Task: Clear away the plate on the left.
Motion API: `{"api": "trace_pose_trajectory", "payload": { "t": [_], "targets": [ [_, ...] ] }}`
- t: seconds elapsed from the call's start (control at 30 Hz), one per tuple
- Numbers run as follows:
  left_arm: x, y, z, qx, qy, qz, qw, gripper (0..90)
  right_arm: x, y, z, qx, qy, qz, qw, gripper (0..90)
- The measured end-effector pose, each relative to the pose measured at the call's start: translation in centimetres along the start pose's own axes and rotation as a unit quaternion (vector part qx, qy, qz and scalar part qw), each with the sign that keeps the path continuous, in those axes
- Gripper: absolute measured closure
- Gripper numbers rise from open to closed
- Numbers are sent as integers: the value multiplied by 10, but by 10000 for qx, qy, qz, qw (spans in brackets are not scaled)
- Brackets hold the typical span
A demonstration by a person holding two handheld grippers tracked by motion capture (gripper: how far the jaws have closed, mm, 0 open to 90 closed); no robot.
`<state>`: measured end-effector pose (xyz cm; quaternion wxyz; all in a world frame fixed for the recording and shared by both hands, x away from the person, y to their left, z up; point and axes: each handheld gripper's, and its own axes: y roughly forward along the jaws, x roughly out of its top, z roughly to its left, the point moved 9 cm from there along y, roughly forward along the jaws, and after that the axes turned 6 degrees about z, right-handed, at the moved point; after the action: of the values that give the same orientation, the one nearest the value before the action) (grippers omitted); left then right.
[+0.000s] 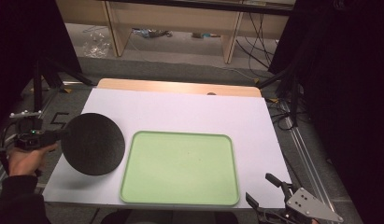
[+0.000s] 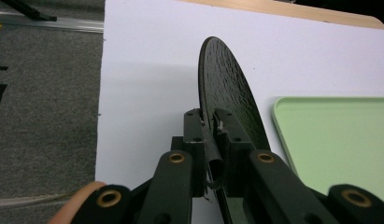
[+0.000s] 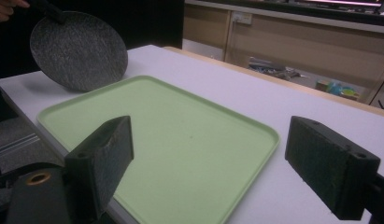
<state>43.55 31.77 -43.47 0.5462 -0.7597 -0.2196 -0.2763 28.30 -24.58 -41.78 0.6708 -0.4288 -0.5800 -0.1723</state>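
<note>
A round black speckled plate (image 1: 92, 143) hangs tilted above the white table's left part, its right edge close to the green tray (image 1: 180, 169). My left gripper (image 1: 63, 134) is shut on the plate's left rim; in the left gripper view both jaws clamp the thin plate (image 2: 227, 93) edge-on. The right gripper view has the plate (image 3: 77, 49) at far left, lifted off the table beside the tray (image 3: 180, 149). My right gripper (image 1: 264, 189) stands open off the table's near right corner, nothing between its pads (image 3: 103, 158).
The white sheet (image 1: 189, 112) covers the table, with a wooden strip (image 1: 180, 87) along the far edge. Grey floor, metal rails (image 1: 306, 149) and cables lie to the right, dark stands (image 1: 38, 88) to the left. Wooden furniture legs (image 1: 117, 28) stand behind.
</note>
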Motion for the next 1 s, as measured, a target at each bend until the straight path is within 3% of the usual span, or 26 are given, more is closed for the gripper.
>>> {"api": "trace_pose_trajectory", "payload": {
  "t": [0.03,0.1,0.13,0.23,0.37,0.47,0.5,0.6,0.67,0.73,0.83,0.93,0.97,1.0],
  "targets": [
    [0,0,-2,35,104,86,9999,798,1,0,-2,-55,-83,-47,9999,162],
    [0,0,-4,186,344,226,9990,770,0,1,0,8,-6,-26,10000,162],
    [1,0,-6,194,327,214,9990,760,1,1,0,26,-20,-40,10000,162],
    [-8,11,-18,-2,526,524,9972,747,1,1,0,25,-48,-28,10000,162],
    [-8,17,-28,77,733,662,9951,733,0,-1,0,-39,-59,20,10000,162],
    [-8,17,-33,-17,743,662,9950,734,0,0,1,39,-5,19,10000,162],
    [-11,18,-36,-201,779,822,9934,725,-1,0,1,41,-3,20,10000,162],
    [-11,19,-38,-201,850,753,9933,723,0,1,1,41,-60,-15,10000,162],
    [-11,19,-37,-190,864,835,9926,719,0,0,-1,-58,-78,33,9999,162],
    [-13,22,-34,-150,777,765,9939,719,-1,0,0,-32,-62,65,10000,162],
    [-17,21,-26,-154,610,925,9937,723,-1,-1,0,-12,-46,106,9999,162],
    [-16,21,-22,-485,185,669,9964,762,-1,0,1,-22,-49,78,10000,163],
    [-13,23,-24,-680,-49,475,9965,773,-1,0,0,-26,-52,84,9999,163],
    [-12,23,-25,-795,-149,391,9960,783,-1,0,0,-31,-48,80,10000,163]
  ]
}}
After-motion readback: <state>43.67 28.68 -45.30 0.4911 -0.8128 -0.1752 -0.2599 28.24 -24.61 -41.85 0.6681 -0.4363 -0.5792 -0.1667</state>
